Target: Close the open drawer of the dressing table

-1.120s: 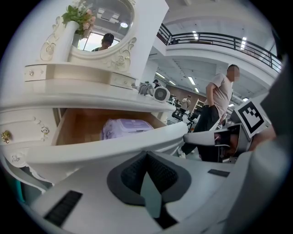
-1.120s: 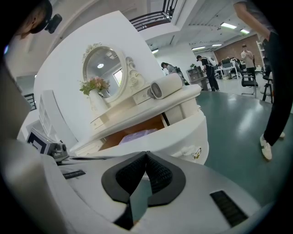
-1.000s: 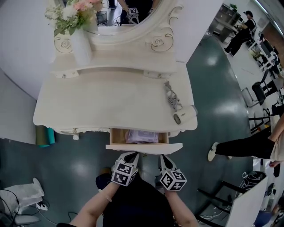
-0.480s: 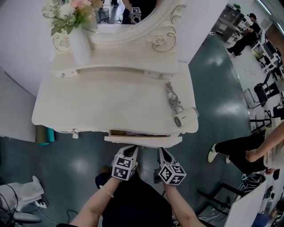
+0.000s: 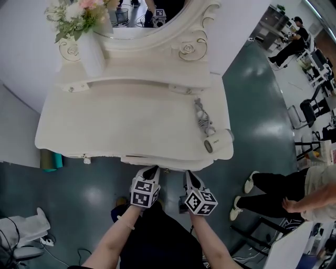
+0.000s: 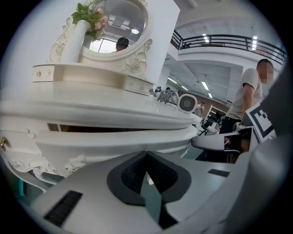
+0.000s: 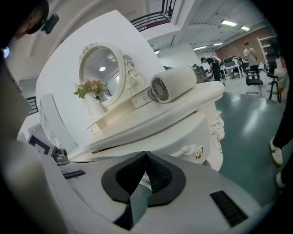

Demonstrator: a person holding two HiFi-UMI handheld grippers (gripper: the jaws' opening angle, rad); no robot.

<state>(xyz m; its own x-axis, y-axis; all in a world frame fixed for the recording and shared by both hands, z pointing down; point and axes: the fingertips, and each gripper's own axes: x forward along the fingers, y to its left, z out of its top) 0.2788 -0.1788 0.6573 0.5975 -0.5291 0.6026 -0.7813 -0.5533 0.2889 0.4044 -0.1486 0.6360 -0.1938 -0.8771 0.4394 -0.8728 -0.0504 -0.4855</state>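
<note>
The cream dressing table [image 5: 131, 121] fills the upper head view. Its drawer [image 5: 163, 159] is pushed almost fully in, and only the curved front shows under the tabletop edge. In the left gripper view a thin dark slit still shows above the drawer front [image 6: 114, 139]. My left gripper [image 5: 153, 169] and right gripper [image 5: 187, 173] are side by side, both shut and empty, with their tips at the drawer front. The jaw tips meet in the left gripper [image 6: 146, 153] view and in the right gripper [image 7: 146, 153] view, where the drawer front [image 7: 183, 132] lies just beyond them.
A white hair dryer [image 5: 218, 140] lies at the tabletop's right front corner, with a coiled cord [image 5: 203, 118] behind it. A vase of flowers [image 5: 86, 42] and the oval mirror [image 5: 147, 16] stand at the back. A person [image 5: 283, 192] stands on the floor to the right.
The drawer has slid in from well open, with its contents showing, to almost shut. Both grippers have moved forward with the drawer front.
</note>
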